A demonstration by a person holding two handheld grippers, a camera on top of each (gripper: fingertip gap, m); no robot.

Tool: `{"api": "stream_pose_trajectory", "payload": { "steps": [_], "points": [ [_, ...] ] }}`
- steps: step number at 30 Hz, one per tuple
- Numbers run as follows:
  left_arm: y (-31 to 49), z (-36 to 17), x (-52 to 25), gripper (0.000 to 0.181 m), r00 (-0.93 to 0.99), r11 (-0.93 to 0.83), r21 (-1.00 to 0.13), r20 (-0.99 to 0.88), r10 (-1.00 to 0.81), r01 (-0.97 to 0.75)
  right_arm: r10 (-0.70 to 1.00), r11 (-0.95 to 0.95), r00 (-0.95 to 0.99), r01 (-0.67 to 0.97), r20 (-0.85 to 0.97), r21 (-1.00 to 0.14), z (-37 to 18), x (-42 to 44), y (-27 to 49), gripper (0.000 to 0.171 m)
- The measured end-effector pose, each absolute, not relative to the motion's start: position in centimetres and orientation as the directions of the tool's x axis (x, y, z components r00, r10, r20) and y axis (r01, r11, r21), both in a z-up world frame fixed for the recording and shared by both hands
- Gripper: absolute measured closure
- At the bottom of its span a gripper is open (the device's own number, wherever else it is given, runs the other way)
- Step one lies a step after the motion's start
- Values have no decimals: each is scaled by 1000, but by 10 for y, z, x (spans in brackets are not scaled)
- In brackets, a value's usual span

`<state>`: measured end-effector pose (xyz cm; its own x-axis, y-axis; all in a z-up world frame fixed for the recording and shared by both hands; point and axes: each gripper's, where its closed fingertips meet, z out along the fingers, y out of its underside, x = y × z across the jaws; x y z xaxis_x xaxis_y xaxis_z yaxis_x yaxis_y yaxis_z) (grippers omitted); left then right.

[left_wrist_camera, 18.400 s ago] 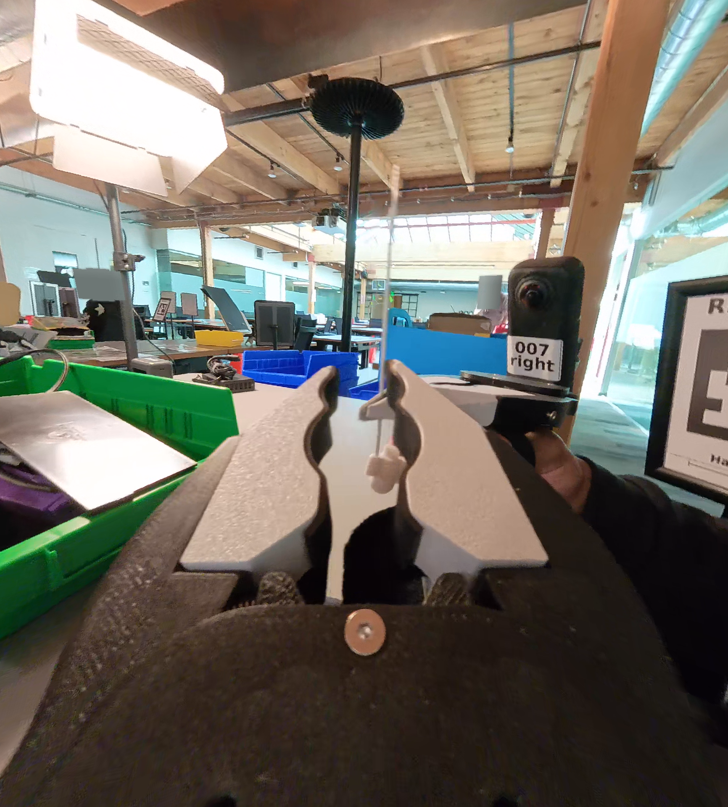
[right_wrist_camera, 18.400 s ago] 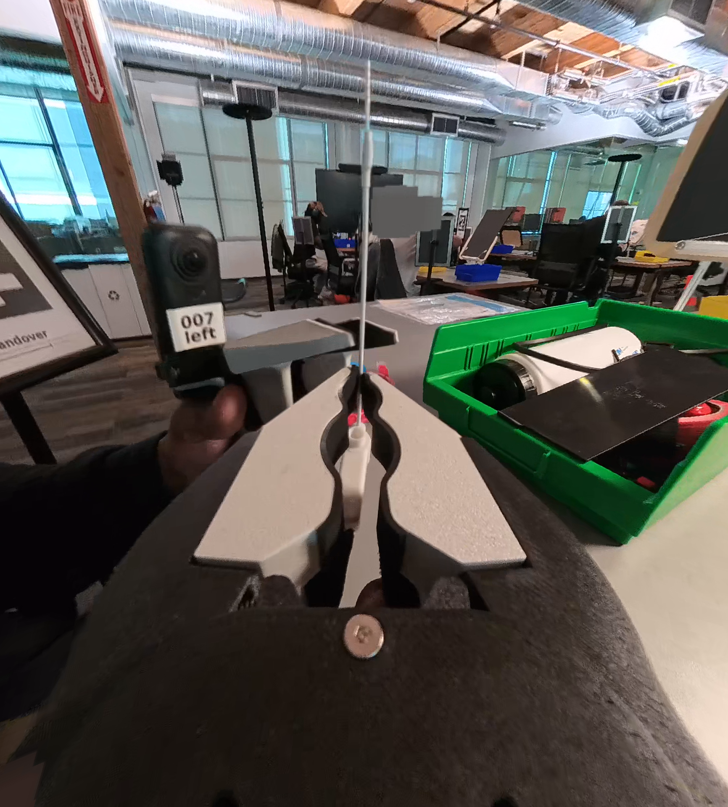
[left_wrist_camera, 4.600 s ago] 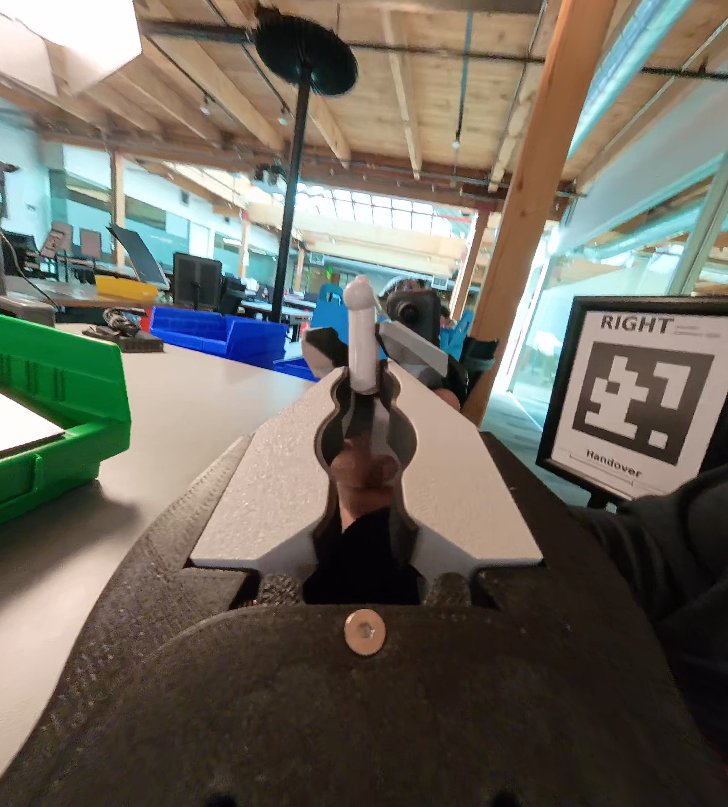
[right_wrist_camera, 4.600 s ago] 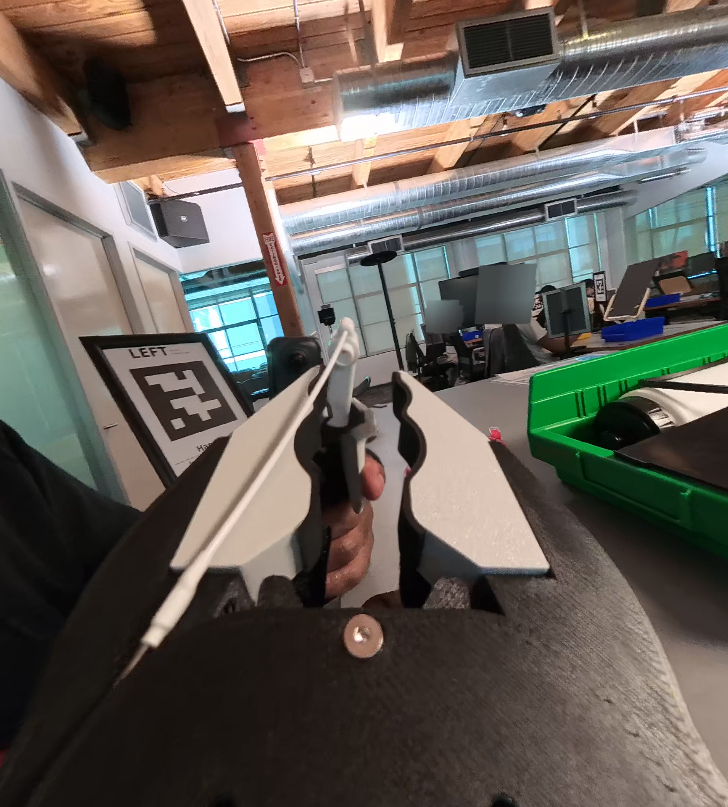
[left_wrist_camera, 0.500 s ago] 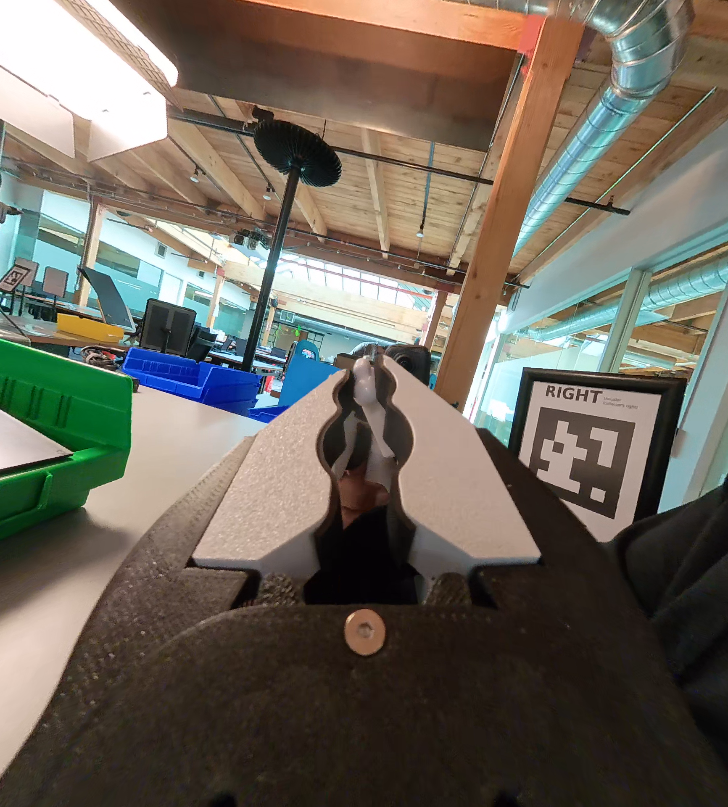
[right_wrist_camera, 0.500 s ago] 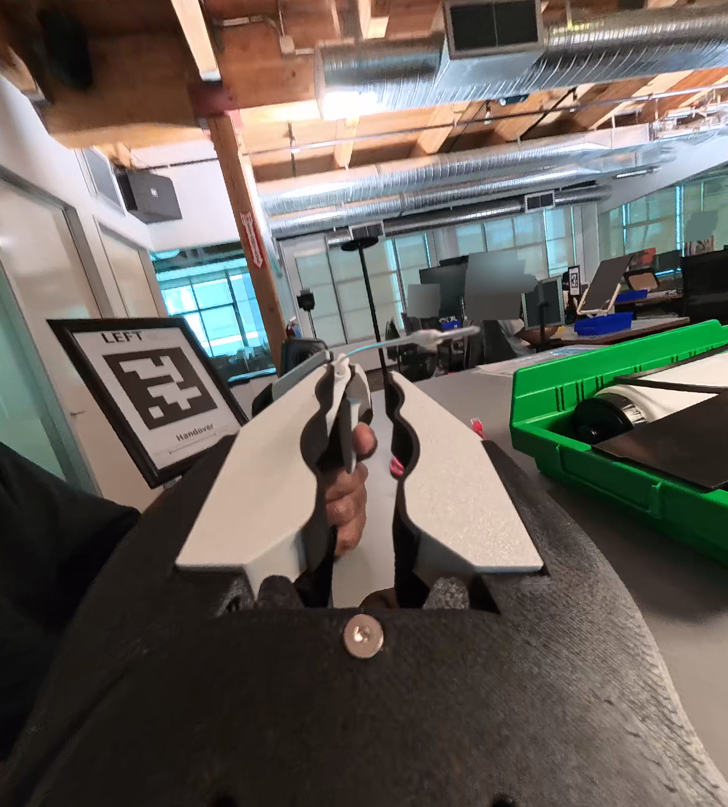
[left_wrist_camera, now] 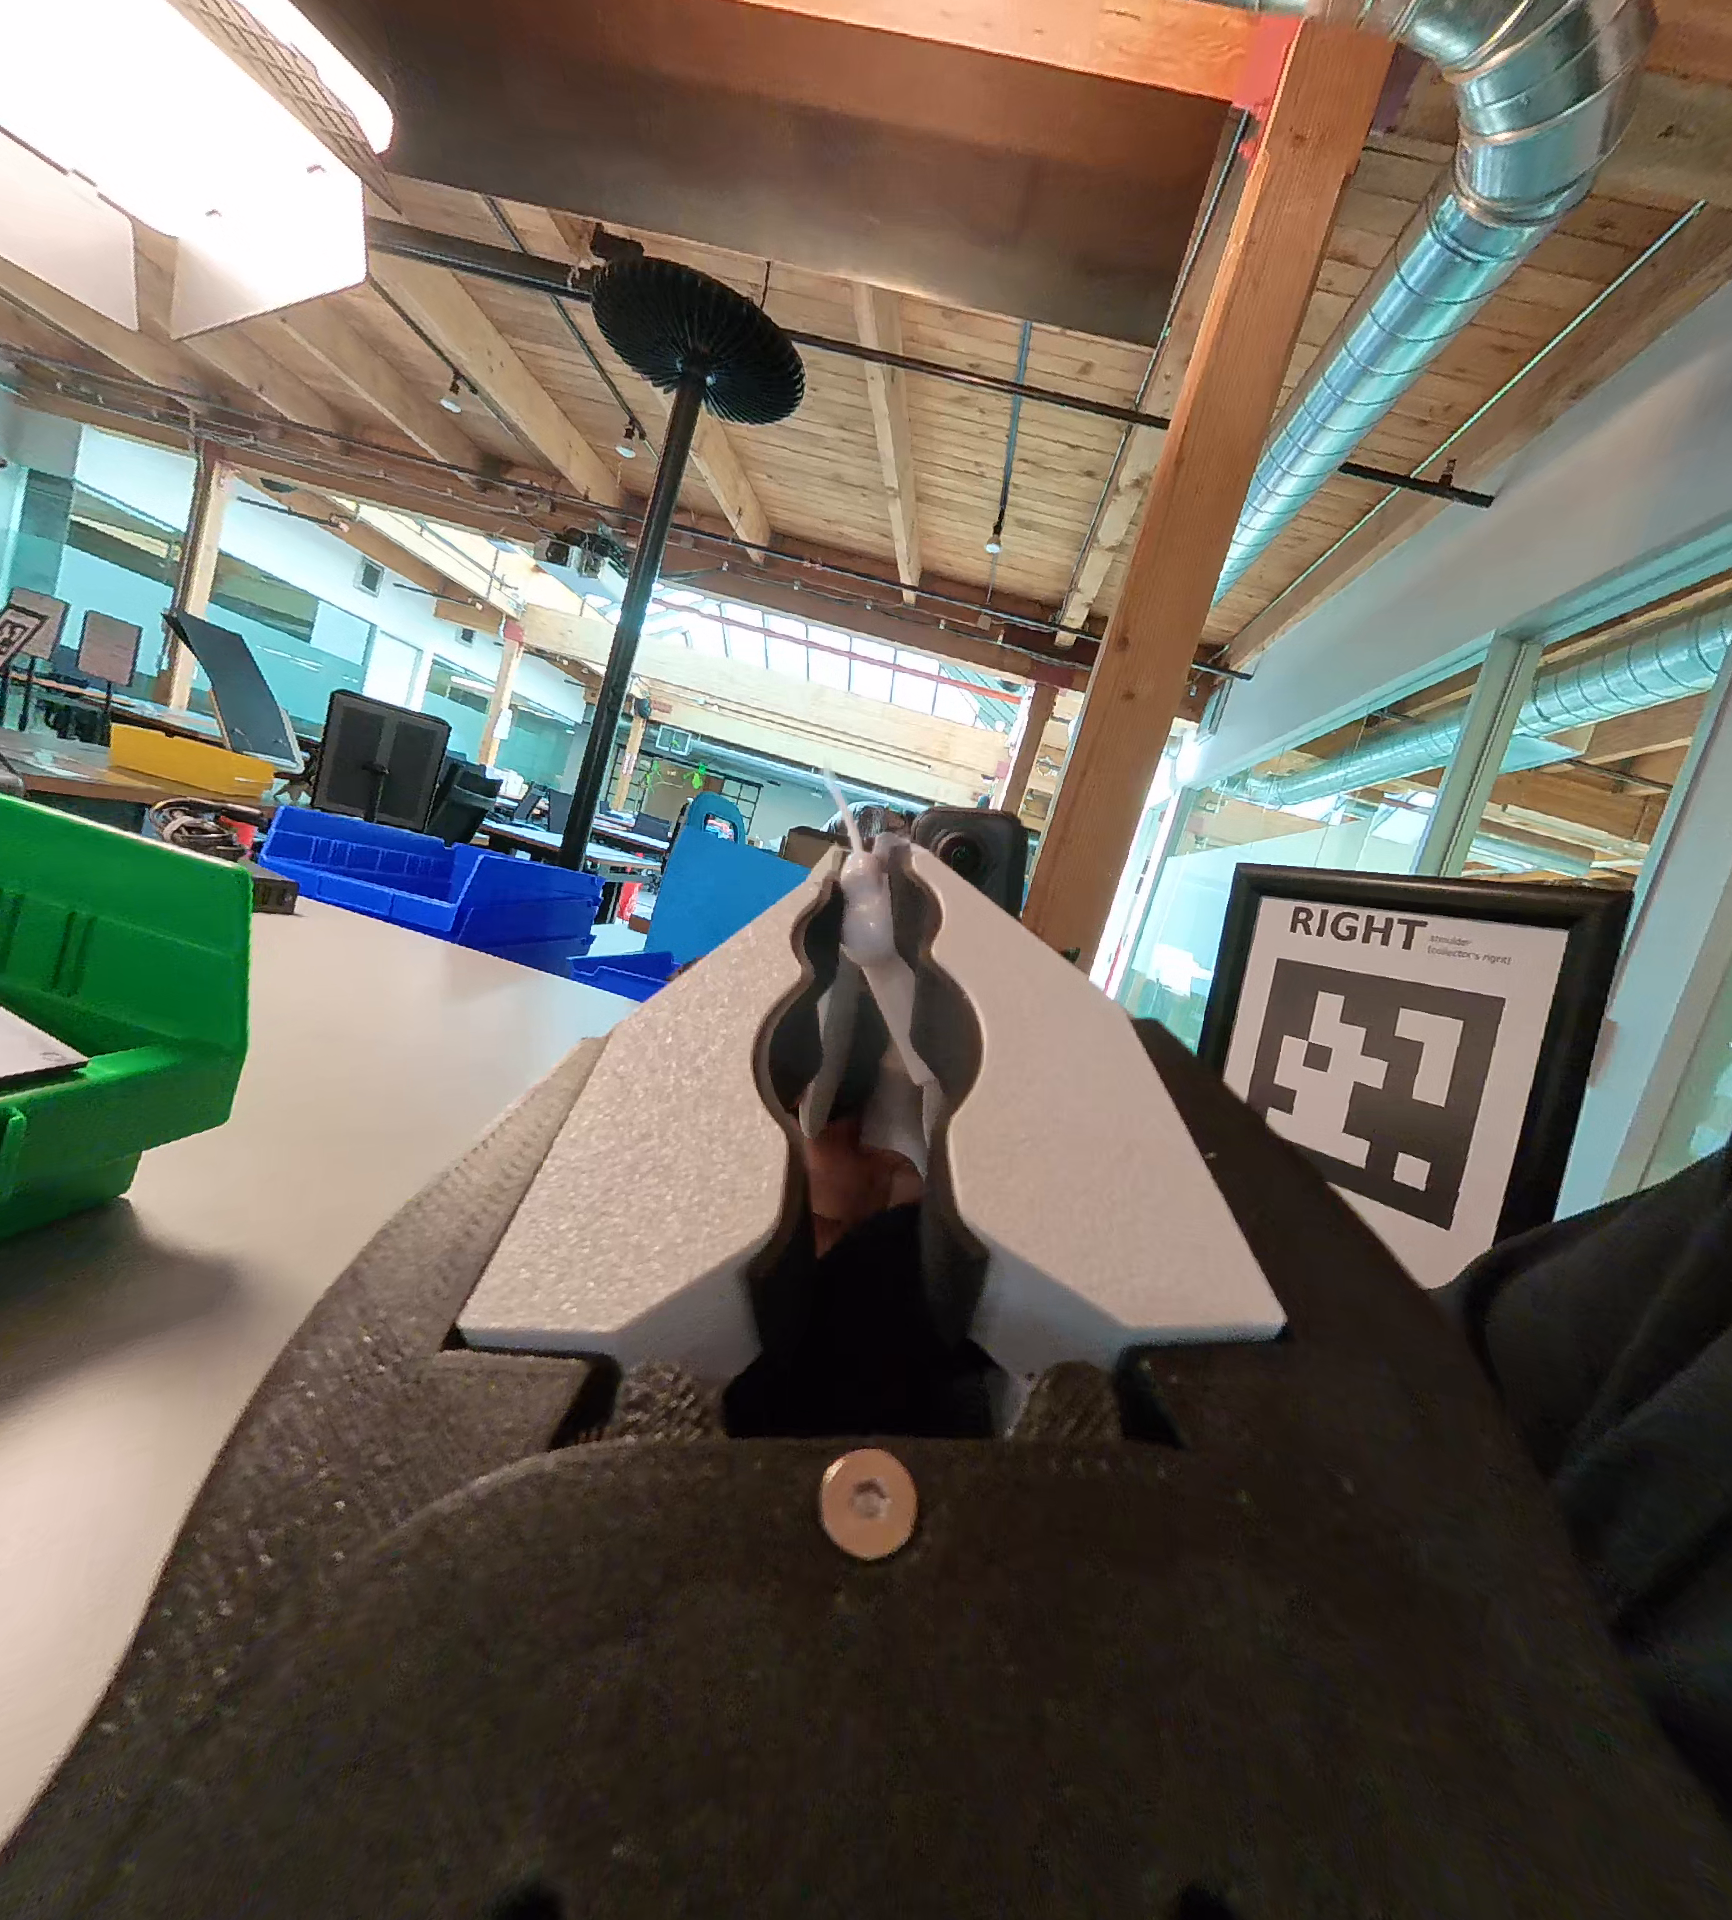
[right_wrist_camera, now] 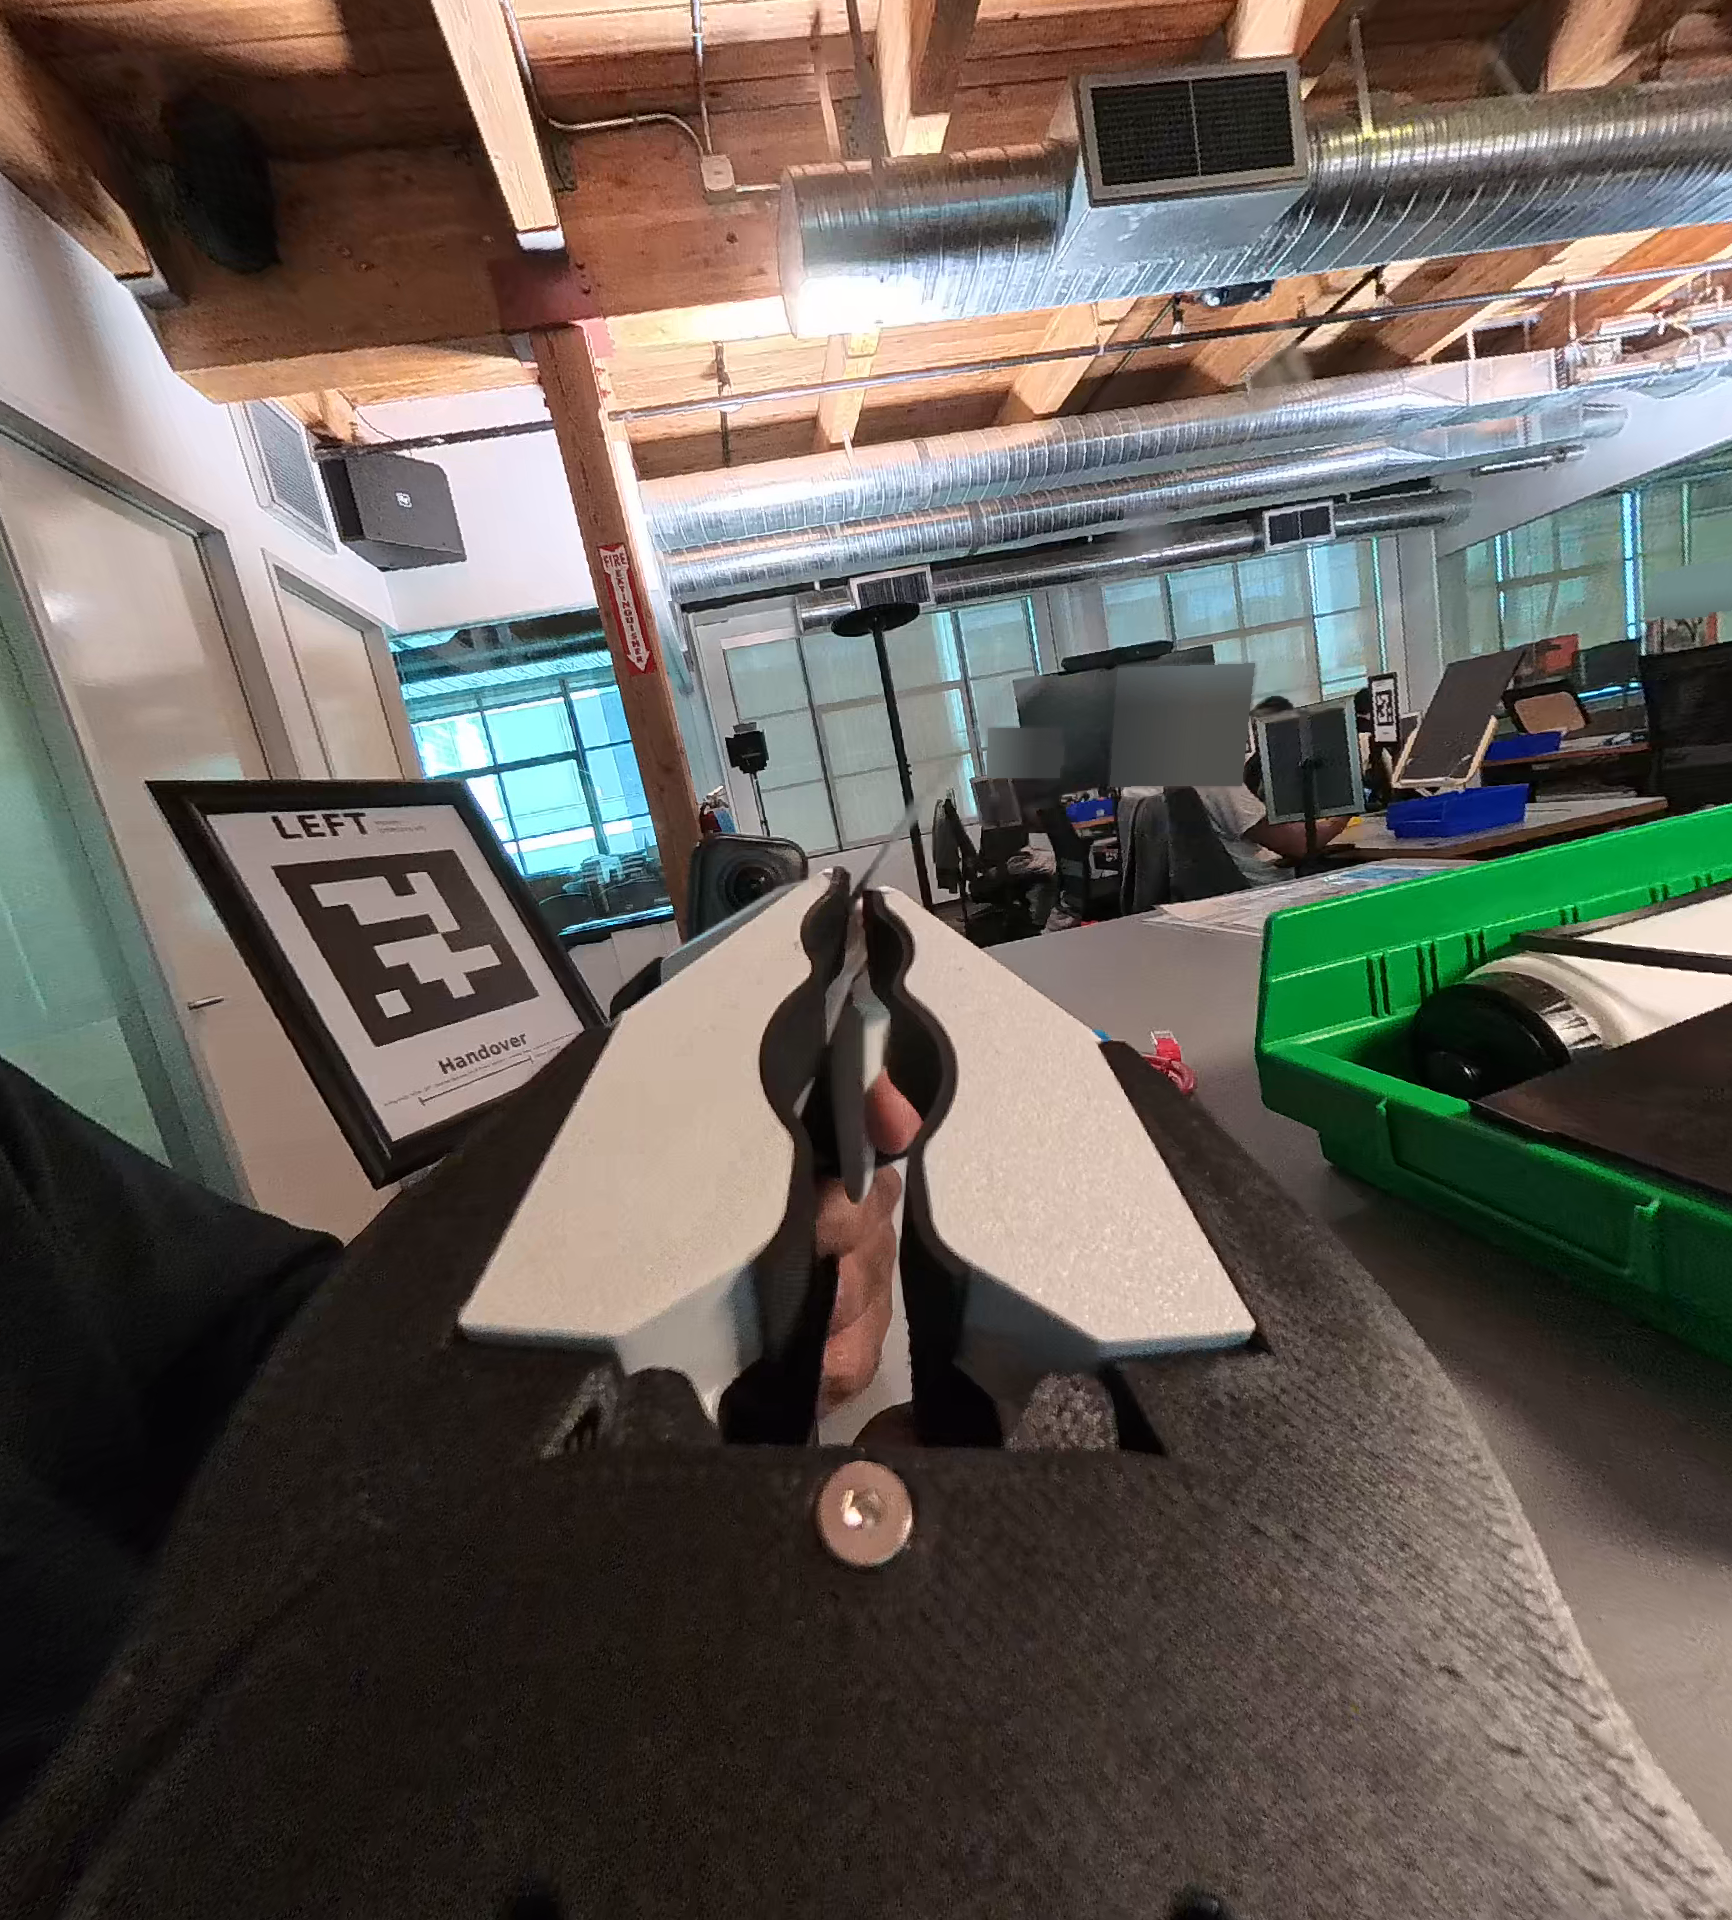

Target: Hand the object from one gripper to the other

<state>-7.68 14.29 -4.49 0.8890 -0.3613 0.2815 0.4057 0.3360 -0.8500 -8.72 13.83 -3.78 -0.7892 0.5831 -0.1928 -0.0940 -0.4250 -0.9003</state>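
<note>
The object is a thin white plastic stick with a thicker handle. In the left wrist view my left gripper (left_wrist_camera: 870,883) is shut on the stick's handle (left_wrist_camera: 864,920), and its thin end pokes up past the tips. The right gripper's camera (left_wrist_camera: 971,844) shows just behind. In the right wrist view my right gripper (right_wrist_camera: 857,896) is shut at its tips on the stick (right_wrist_camera: 903,831), whose thin end slants up to the right. The left gripper's camera (right_wrist_camera: 746,878) and a hand (right_wrist_camera: 862,1278) show behind the jaws. Both grippers meet tip to tip above the table.
A green bin (left_wrist_camera: 62,1049) with a dark sheet sits on the grey table (left_wrist_camera: 342,1091); it also shows in the right wrist view (right_wrist_camera: 1485,1174). Framed marker signs (left_wrist_camera: 1392,1049) (right_wrist_camera: 394,956) stand beside the table. Blue bins (left_wrist_camera: 426,873) lie farther back. A dark sleeve (left_wrist_camera: 1672,1351) is at right. Both grippers' tips are close together, under 4 cm apart.
My right gripper was open half a second ago and has now closed on the stick. The stick's thin end has swung from pointing right to steeply upward. My left gripper stays shut.
</note>
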Motion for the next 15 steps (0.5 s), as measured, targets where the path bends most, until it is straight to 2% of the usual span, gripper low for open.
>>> {"api": "stream_pose_trajectory", "payload": {
  "steps": [6,10,12,15],
  "points": [
    [143,-46,-73,173,883,319,-855,280,-377,408,601,-389,-780,-98,-172,-916,-37,-86,136,169],
    [142,-50,-75,171,885,252,-887,279,-372,386,633,-300,-762,-79,-136,-951,-42,-87,135,169],
    [136,-49,-82,159,913,240,-913,245,-326,331,650,-248,-750,-62,-118,-967,-44,-87,135,169],
    [124,-41,-83,156,927,225,-933,204,-315,282,661,-147,-745,-8,-92,-989,-53,-86,131,169]
  ]
}}
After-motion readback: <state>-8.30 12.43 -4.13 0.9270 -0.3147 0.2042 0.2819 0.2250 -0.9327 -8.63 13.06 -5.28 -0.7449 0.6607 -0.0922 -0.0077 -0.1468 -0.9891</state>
